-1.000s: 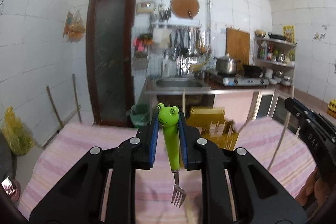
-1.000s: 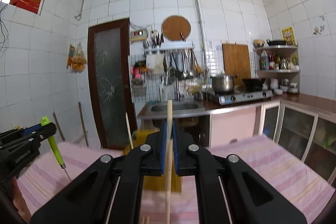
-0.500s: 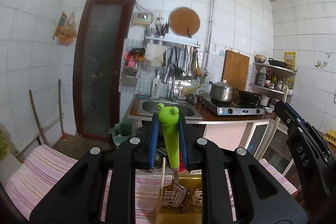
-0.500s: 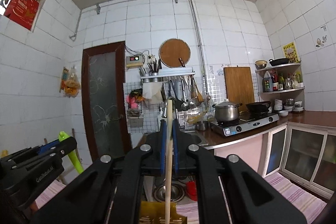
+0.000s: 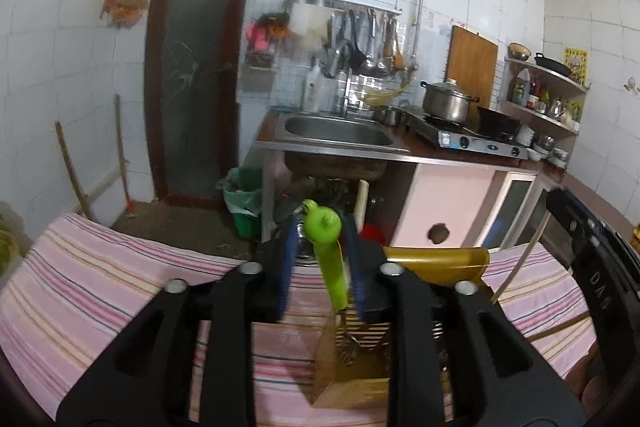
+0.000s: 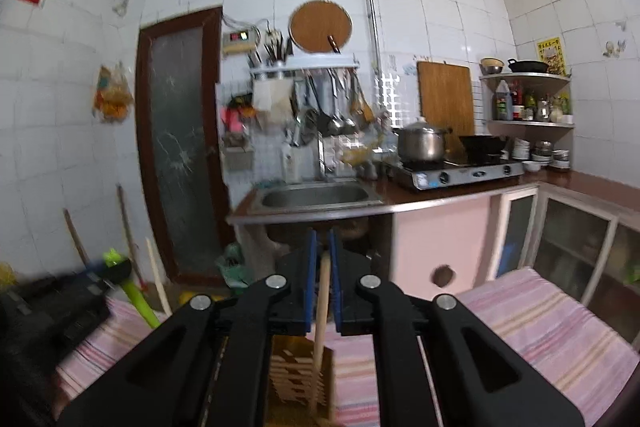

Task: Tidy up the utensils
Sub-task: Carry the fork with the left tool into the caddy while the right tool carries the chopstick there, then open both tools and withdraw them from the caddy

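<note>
Half a second ago the left gripper clamped the green fork upright, its frog face toward the camera; now its fingers stand apart and the fork leans between them, the head turned away, the tines down inside the yellow slotted holder. Whether a pad touches the handle cannot be told. The view has also dropped: the striped cloth fills the lower part of the frame again, where earlier the sink stood straight ahead.

The right gripper is clamped on a wooden chopstick, as it was in the earlier frames, and the stick's lower end now reaches down into the holder, which has come closer and larger below it. From this side the fork shows at the left, slanting, beside the other tool.

The holder stands on a table under a pink striped cloth. Behind it is a white-tiled kitchen: a steel sink, a dark brown door, a pot on a gas stove, ladles hanging from a wall rack, a round wooden board above
</note>
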Available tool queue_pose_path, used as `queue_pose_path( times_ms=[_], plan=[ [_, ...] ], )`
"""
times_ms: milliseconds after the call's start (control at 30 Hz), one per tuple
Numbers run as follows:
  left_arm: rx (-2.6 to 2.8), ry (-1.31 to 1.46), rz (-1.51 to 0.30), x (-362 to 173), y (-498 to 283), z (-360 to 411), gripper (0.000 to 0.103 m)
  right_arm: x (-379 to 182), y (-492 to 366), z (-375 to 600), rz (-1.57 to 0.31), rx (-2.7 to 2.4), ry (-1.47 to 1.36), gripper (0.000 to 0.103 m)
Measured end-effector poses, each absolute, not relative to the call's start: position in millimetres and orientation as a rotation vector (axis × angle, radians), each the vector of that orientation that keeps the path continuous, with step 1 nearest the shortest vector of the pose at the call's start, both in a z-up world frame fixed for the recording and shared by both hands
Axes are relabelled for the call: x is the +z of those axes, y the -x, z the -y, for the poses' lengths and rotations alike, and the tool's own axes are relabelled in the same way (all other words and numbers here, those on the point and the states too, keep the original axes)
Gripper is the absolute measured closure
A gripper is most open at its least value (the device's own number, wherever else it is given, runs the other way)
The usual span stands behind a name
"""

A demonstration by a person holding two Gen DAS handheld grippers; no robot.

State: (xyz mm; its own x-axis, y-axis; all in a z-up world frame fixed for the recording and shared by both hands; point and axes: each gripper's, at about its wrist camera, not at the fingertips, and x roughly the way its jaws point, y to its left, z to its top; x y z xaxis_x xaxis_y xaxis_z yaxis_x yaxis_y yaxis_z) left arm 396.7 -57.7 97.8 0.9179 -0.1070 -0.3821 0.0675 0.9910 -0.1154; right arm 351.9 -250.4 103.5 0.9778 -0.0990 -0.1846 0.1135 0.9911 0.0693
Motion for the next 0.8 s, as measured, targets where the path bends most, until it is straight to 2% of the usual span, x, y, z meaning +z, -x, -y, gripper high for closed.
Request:
queue_pose_path(
  times_ms=[33, 67, 100, 167, 267, 367, 533, 800],
  plan=[
    [-0.084, 0.095, -0.388, 104, -390, 55, 0.058, 106, -350, 254, -0.209, -0.124, -0.075, 0.054],
    [-0.076, 0.090, -0.366, 113, -379, 52, 0.044, 107, -346, 256, -0.219, -0.132, -0.085, 0.039],
    [-0.067, 0.085, -0.351, 119, -369, 49, 0.038, 111, -339, 262, -0.226, -0.141, -0.106, 0.032],
    [-0.050, 0.070, -0.328, 131, -350, 44, 0.023, 117, -326, 269, -0.241, -0.160, -0.115, 0.032],
    [-0.037, 0.039, -0.332, 138, -322, 33, 0.012, 125, -302, 281, -0.264, -0.180, -0.125, 0.031],
    [-0.030, 0.034, -0.355, 133, -293, 20, 0.007, 125, -274, 283, -0.285, -0.182, -0.113, 0.024],
    [-0.019, 0.001, -0.413, 105, -253, 7, 0.005, 115, -234, 274, -0.310, -0.155, -0.077, 0.017],
    [-0.017, -0.029, -0.512, 55, -222, -5, 0.005, 62, -197, 249, -0.423, -0.123, -0.040, 0.016]
  ],
)
